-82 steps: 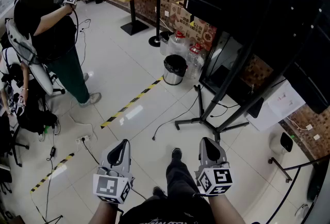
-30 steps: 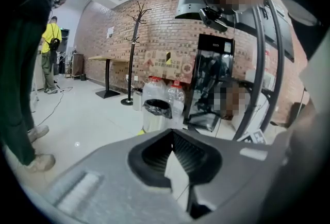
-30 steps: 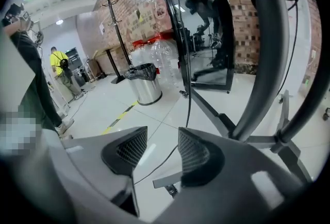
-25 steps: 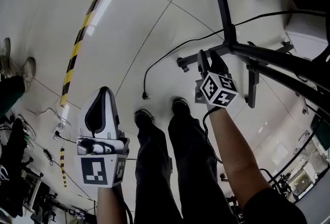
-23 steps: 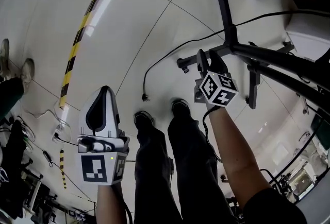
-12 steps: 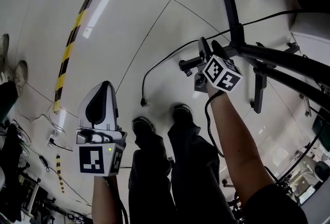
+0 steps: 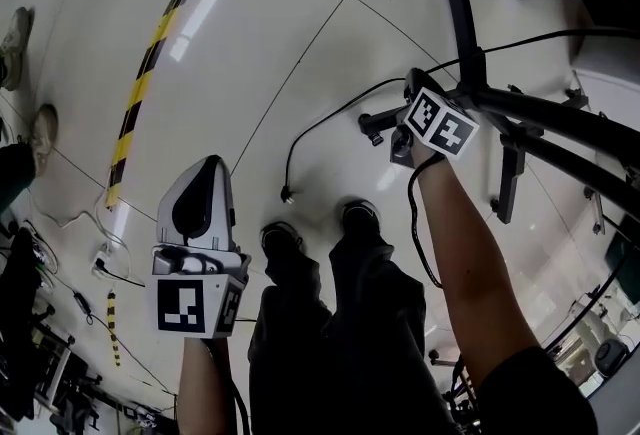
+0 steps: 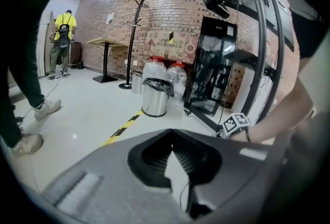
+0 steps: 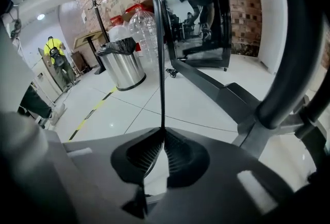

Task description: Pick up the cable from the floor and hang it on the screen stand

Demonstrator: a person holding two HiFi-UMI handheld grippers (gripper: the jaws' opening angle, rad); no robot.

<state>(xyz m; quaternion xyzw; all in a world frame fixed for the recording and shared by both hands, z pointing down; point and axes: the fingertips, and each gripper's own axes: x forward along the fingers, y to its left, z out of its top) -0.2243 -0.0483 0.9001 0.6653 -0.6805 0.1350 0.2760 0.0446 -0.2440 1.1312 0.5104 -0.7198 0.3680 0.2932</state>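
A thin black cable [image 7: 312, 127] lies on the white tile floor, its plug end [image 7: 286, 193] near my feet. It runs to the base of the black screen stand [image 7: 462, 18]. My right gripper [image 7: 410, 89] reaches down by that base. Its jaws are closing, and in the right gripper view the tips [image 9: 163, 133] pinch the cable [image 9: 161, 63], which rises straight up from them. The stand's leg [image 9: 211, 84] and the dark screen [image 9: 198, 12] lie just beyond. My left gripper [image 7: 208, 168] hangs at the left, away from the cable, shut on nothing [image 8: 172, 135].
Yellow-black tape [image 7: 150, 73] crosses the floor at the left. A steel bin [image 8: 154, 97] and water bottles [image 8: 175, 76] stand by the brick wall, with a coat rack [image 8: 131, 37] behind. A person's shoes [image 8: 44, 109] are at the left; another person [image 8: 63, 37] stands far back.
My right gripper has moved forward to the stand's base, and the cable that lay slack on the floor now rises taut from its tips. The left gripper has barely moved.
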